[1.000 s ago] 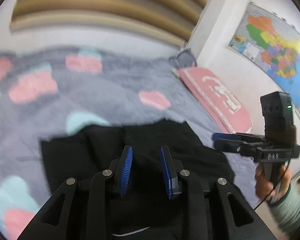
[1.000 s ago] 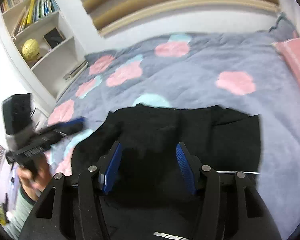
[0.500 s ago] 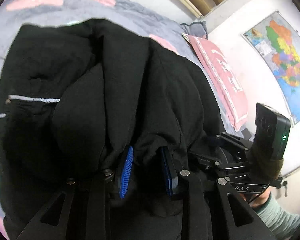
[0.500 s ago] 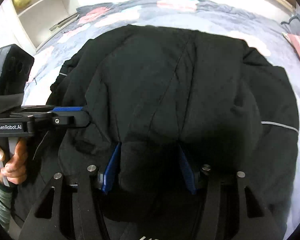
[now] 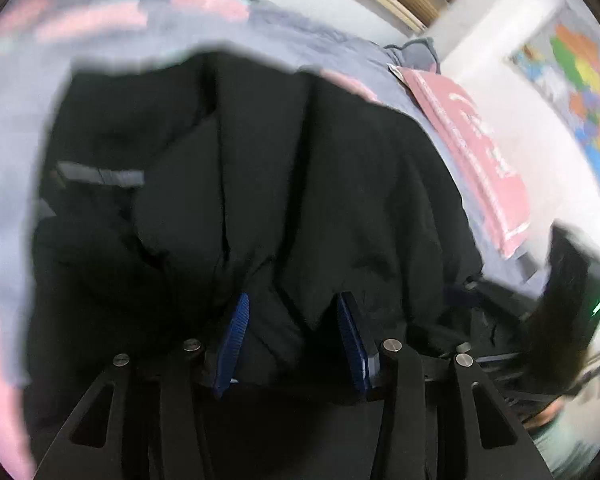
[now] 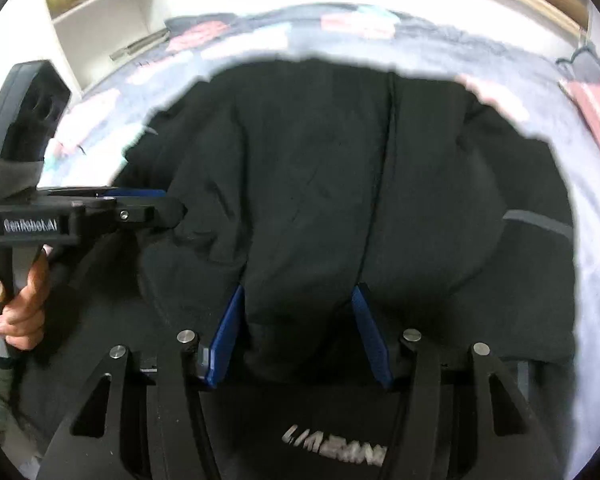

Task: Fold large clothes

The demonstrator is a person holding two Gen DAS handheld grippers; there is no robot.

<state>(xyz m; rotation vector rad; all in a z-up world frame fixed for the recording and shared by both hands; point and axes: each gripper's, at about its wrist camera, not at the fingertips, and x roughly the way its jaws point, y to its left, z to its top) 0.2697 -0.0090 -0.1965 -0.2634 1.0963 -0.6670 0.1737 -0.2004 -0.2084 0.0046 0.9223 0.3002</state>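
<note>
A large black garment (image 5: 300, 160) (image 6: 320, 160) with a grey reflective stripe (image 5: 100, 176) lies bunched on the bed. My left gripper (image 5: 292, 300) sits low over its near edge. The jaws are opening, and a loose fold of black cloth stands between the blue pads (image 5: 234, 332) without being pinched. My right gripper (image 6: 299, 292) is shut on a thick fold of the same garment that fills the gap between its pads. The left gripper (image 6: 168, 210) also shows side-on in the right wrist view, held by a hand (image 6: 16, 312).
A grey blanket (image 5: 16, 120) with pink and teal patches covers the bed. At the head end lies a pink pillow (image 5: 468, 152). A coloured map (image 5: 588, 80) hangs on the wall. A white shelf (image 6: 100, 28) stands beside the bed.
Both grippers have come down and brought the black garment onto the bed. The left jaws have widened around their fold. The right jaws keep the same width.
</note>
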